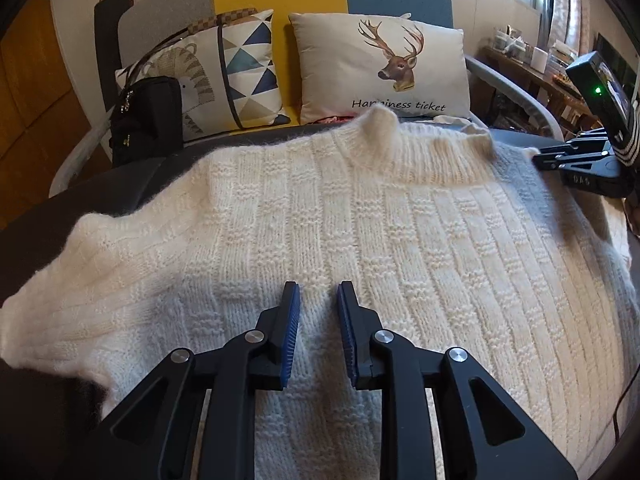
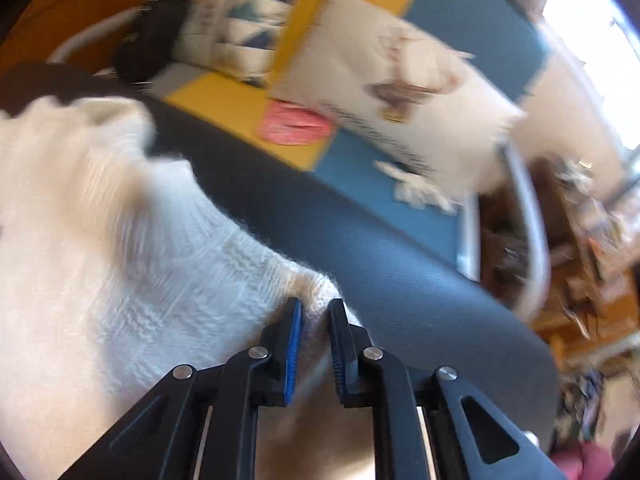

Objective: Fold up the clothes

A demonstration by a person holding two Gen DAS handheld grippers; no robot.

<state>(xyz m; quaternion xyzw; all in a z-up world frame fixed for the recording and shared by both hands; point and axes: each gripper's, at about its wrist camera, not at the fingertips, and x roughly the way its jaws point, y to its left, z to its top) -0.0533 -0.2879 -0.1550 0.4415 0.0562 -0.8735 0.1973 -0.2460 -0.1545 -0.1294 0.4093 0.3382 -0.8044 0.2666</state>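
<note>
While left gripper (image 1: 318, 292) jaws gape over sweater (image 1: 400, 248), right gripper (image 2: 316, 308) pinches its edge

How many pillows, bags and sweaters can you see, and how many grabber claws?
Pillows: 2, the triangle-pattern pillow and the deer pillow.
Bags: 1, the black bag.
Sweaters: 1, the white knit sweater.
Grabber claws: 2, the left gripper and the right gripper.
Total: 6.

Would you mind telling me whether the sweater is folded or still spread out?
Spread out: the sweater lies flat, front up, collar and one sleeve extended.
</note>
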